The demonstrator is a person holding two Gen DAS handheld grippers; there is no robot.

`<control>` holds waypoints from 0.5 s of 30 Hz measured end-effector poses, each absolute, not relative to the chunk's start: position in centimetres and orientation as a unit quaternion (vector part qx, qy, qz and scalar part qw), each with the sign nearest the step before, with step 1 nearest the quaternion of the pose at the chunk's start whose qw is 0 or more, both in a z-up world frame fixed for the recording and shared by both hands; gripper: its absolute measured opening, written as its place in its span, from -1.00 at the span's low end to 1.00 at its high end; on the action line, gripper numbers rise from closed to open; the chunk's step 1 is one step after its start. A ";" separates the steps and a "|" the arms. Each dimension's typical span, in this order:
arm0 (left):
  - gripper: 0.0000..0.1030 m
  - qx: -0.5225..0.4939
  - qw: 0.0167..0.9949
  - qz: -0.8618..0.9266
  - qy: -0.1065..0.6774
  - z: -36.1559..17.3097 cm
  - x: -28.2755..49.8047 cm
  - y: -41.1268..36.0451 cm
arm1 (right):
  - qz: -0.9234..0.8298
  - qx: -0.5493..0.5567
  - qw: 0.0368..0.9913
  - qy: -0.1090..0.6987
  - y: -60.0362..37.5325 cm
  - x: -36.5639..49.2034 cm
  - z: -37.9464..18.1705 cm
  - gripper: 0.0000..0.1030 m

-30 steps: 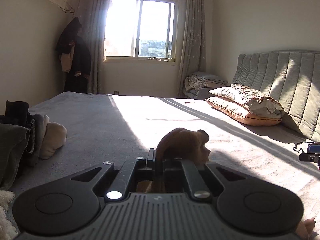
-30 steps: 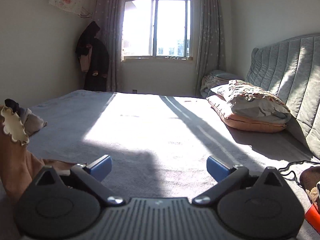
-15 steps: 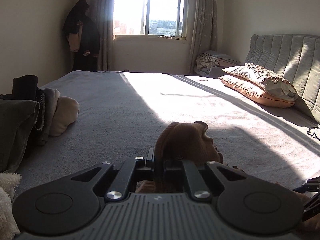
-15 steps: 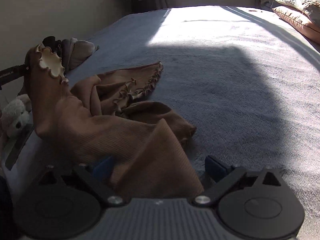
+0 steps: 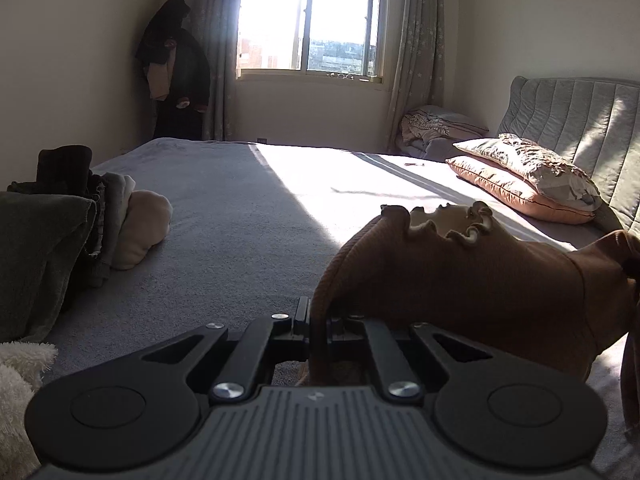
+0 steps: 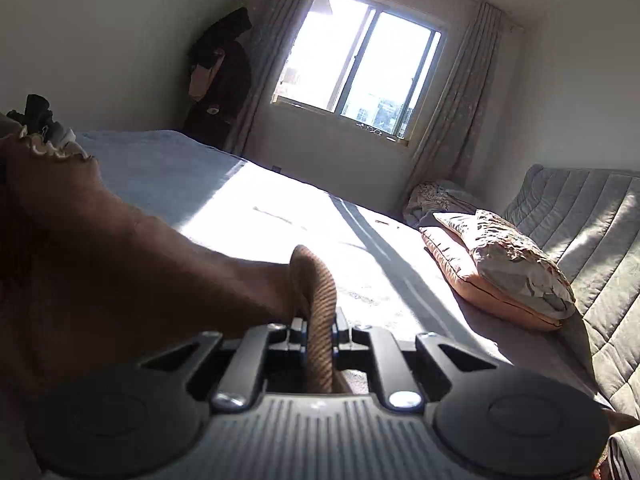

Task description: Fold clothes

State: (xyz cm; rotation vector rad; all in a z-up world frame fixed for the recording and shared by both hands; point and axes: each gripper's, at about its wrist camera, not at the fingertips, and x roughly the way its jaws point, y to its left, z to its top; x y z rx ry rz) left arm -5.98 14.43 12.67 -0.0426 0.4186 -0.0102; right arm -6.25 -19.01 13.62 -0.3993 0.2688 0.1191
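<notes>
A brown ribbed garment (image 5: 480, 276) with a cream ruffled edge hangs stretched between my two grippers above the grey bed (image 5: 248, 216). My left gripper (image 5: 318, 324) is shut on one corner of it, and the cloth runs off to the right. My right gripper (image 6: 320, 330) is shut on another corner of the garment (image 6: 120, 272), and the cloth runs off to the left. The ruffled edge (image 6: 56, 152) shows at the far left of the right wrist view.
A stack of folded clothes (image 5: 80, 216) lies on the bed's left side, with a white fluffy item (image 5: 16, 384) near it. Two pillows (image 5: 528, 184) lie against the grey headboard (image 5: 580, 120). A window (image 5: 312, 20) and hanging dark coats (image 5: 172, 68) are behind.
My right gripper has closed on the brown garment and lifted it. The garment now hangs spread between both grippers instead of lying bunched on the bed.
</notes>
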 end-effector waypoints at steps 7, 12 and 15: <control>-0.87 -0.015 0.977 -0.015 0.212 12.6 -5.8 13.0 | 0.017 -0.219 0.968 0.125 -20.4 -6.8 13.5 -0.79; -0.87 -0.010 0.976 -0.022 0.216 12.5 -5.6 12.0 | 0.008 -0.227 0.967 0.116 -20.8 -7.2 13.4 -0.79; -0.87 -0.006 0.977 -0.023 0.211 13.0 -6.0 11.6 | -0.002 -0.237 0.966 0.100 -20.5 -7.4 13.3 -0.79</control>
